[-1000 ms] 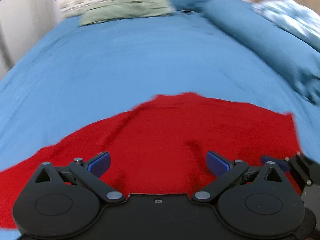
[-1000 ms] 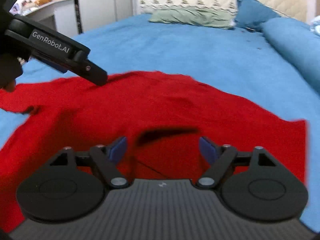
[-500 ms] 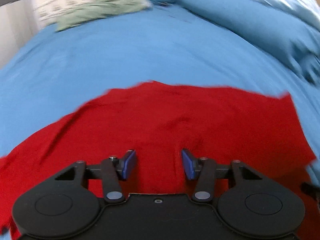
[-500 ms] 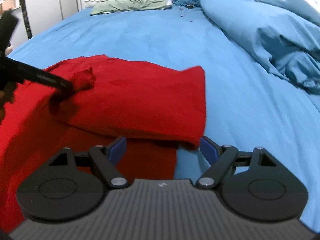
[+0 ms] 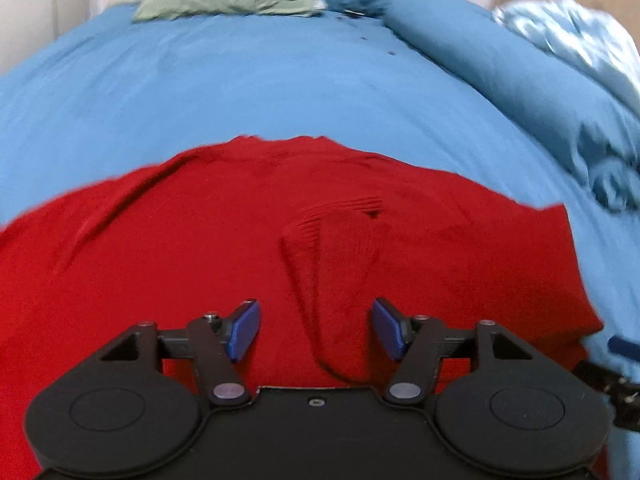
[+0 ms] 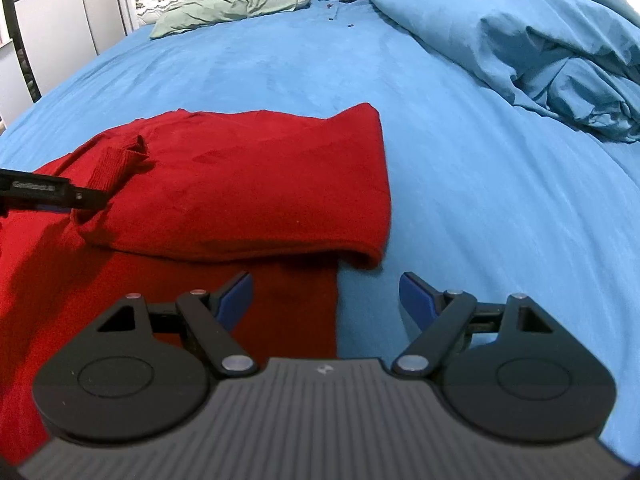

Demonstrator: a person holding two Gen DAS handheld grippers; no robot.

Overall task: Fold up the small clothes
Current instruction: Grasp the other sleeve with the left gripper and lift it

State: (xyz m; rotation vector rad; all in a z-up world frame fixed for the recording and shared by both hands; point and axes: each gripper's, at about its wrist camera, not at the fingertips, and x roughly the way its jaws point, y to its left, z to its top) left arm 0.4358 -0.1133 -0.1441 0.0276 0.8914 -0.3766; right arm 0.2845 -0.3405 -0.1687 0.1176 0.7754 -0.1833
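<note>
Lying on the blue bed sheet (image 6: 280, 68), the red sweater (image 6: 256, 184) stretches from 9 to 3 o'clock, one sleeve folded over it, cuff toward 9. The left gripper (image 5: 316, 330) has just been opening, holding nothing; the right gripper (image 6: 326, 296) gapes empty.

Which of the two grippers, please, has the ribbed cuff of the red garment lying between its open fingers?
The left gripper: the ribbed cuff of the red garment lies between its open fingers, untouched. The right gripper straddles only the garment's edge and blue bedsheet.
</note>
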